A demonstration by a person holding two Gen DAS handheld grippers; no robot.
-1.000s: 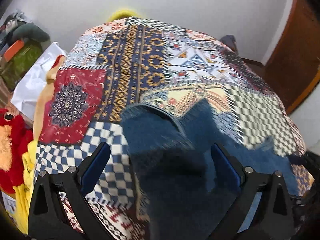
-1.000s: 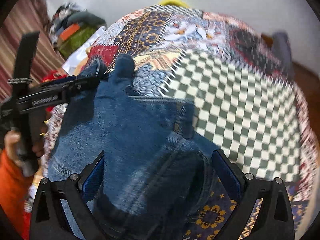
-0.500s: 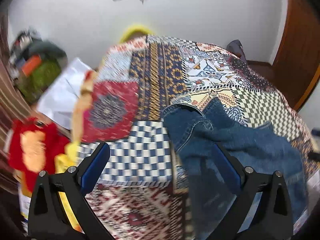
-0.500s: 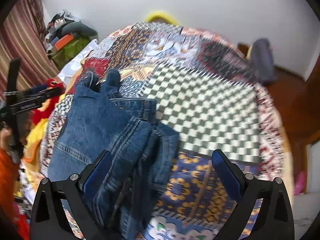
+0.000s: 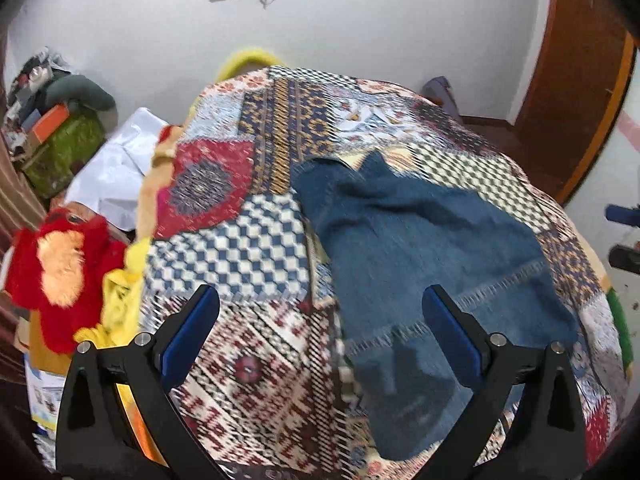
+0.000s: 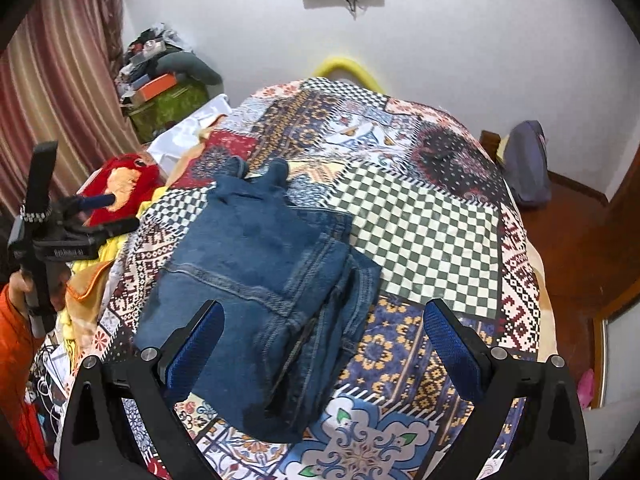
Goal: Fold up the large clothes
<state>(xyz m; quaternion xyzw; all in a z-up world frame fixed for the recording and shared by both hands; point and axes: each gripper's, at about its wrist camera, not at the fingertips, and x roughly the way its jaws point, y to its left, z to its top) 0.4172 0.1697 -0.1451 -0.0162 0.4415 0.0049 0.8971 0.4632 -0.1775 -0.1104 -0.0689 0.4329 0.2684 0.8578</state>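
Note:
A pair of blue jeans (image 6: 260, 288) lies folded into a thick stack on the patchwork bedspread (image 6: 420, 220); it also shows in the left wrist view (image 5: 424, 264). My left gripper (image 5: 320, 334) is open and empty, raised above the bed's near edge, left of the jeans. My right gripper (image 6: 320, 340) is open and empty, raised above the near end of the jeans. The left gripper also shows in the right wrist view (image 6: 60, 236), held by a hand at the bed's left side.
A red plush toy (image 5: 60, 272) and yellow cloth (image 5: 120, 292) lie left of the bed. White bags (image 5: 116, 168) and a green box pile (image 5: 60, 148) stand at the far left. A purple bag (image 6: 524, 168) sits by the wall right. A wooden door (image 5: 576, 92) is at right.
Both grippers have pulled back and up from the jeans. The jeans, earlier close between the fingers, now lie folded and still on the bedspread.

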